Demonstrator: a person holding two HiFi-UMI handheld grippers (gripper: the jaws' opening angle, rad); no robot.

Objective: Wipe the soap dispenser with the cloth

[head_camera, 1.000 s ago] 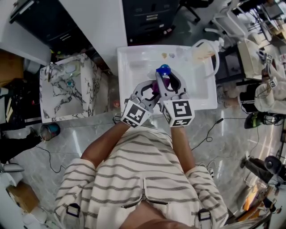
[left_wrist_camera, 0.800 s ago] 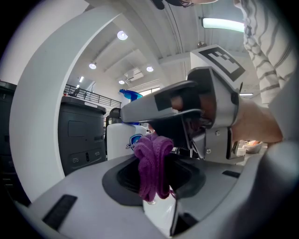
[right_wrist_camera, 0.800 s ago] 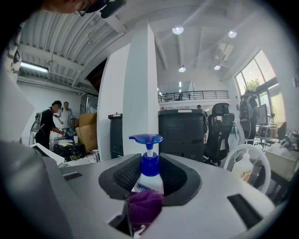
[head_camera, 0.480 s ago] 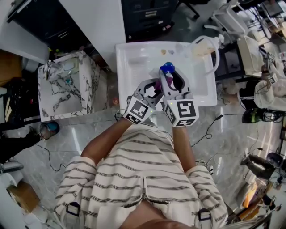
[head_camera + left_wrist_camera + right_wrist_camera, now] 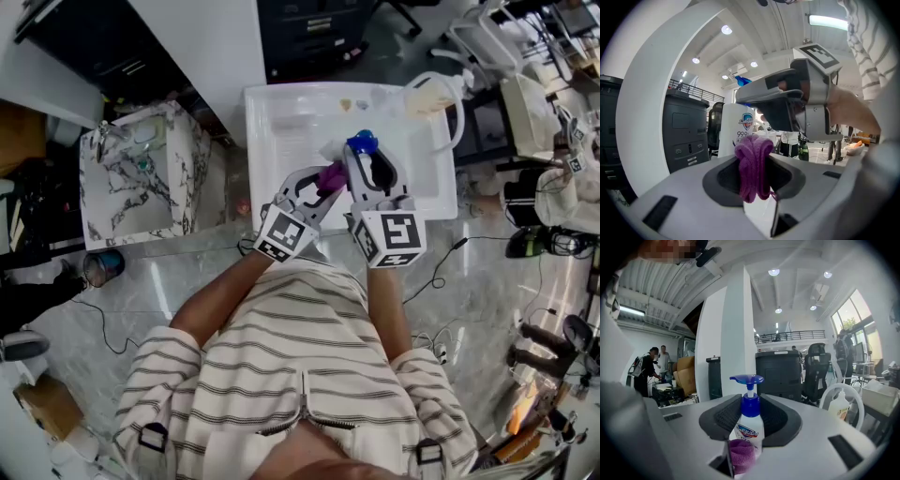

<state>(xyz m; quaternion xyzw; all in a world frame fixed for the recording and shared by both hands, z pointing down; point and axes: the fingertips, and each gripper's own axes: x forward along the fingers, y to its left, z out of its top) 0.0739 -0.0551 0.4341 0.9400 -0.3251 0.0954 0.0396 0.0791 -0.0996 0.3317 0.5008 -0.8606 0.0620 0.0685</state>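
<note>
A white soap dispenser (image 5: 360,148) with a blue pump is over the white table (image 5: 281,131). It stands upright between the jaws of my right gripper (image 5: 364,157), which is shut on its body. In the right gripper view the dispenser (image 5: 750,425) fills the gap of that gripper (image 5: 751,430). My left gripper (image 5: 327,180) comes in from the left, shut on a bunched purple cloth (image 5: 331,174). The cloth (image 5: 741,456) lies against the bottle's lower front. In the left gripper view the cloth (image 5: 753,168) hangs between the jaws of my left gripper (image 5: 754,165), with the dispenser (image 5: 739,133) just behind it.
A marble-patterned basin block (image 5: 141,183) stands left of the table. A dark cabinet (image 5: 314,33) is beyond the table's far edge. A pale bottle (image 5: 427,101) and a white hoop sit at the table's far right corner. Cables trail on the floor (image 5: 441,272).
Both grippers, the dispenser and the cloth keep nearly the same places. The cloth stays against the bottle, and the left gripper has rolled slightly.
</note>
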